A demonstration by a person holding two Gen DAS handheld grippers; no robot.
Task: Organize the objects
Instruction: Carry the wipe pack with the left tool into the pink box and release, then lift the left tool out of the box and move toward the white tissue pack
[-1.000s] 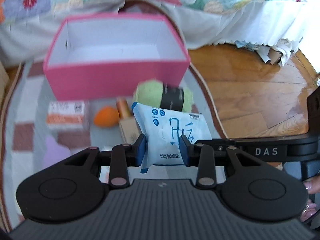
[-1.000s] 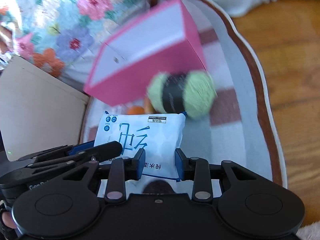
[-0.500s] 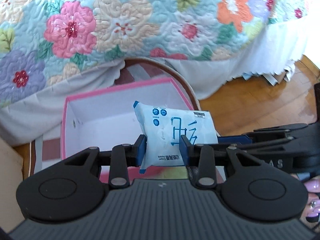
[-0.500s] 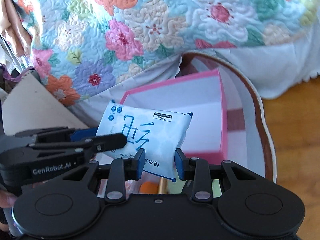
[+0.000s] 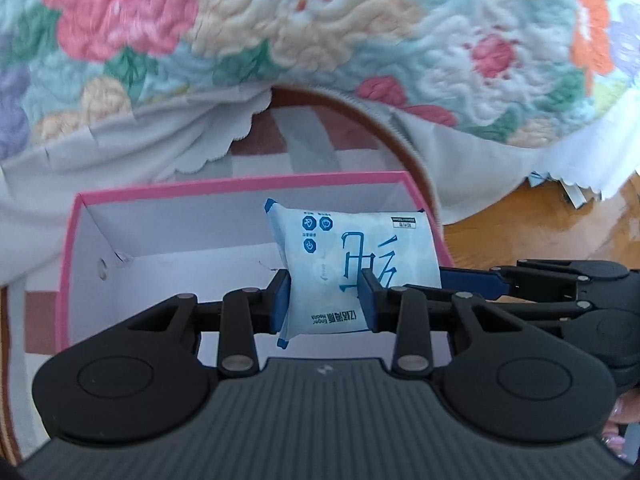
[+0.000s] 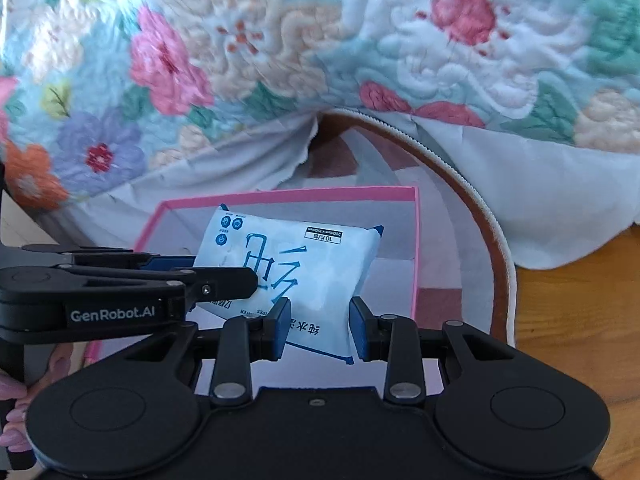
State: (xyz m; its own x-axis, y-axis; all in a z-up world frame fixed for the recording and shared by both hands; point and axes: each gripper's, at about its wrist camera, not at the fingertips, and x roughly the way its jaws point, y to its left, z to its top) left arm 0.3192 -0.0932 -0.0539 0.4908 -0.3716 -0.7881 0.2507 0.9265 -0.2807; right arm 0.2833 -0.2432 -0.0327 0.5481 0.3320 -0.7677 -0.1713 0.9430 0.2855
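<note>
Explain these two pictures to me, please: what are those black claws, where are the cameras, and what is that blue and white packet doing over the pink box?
There is no robot here. A person holds a hand-held two-finger gripper in each hand, and each gripper carries a wide-angle camera looking forward along its fingers. One picture comes from the left gripper, the other from the right gripper; each view also shows the other tool reaching in from the side. Both grippers are shut on the same wipes packet, holding it together above the open pink box, whose visible white inside looks empty. The box stands on a checked rug on a wooden floor. Behind hangs a flowered quilt. The packet probably goes into the box next.
</note>
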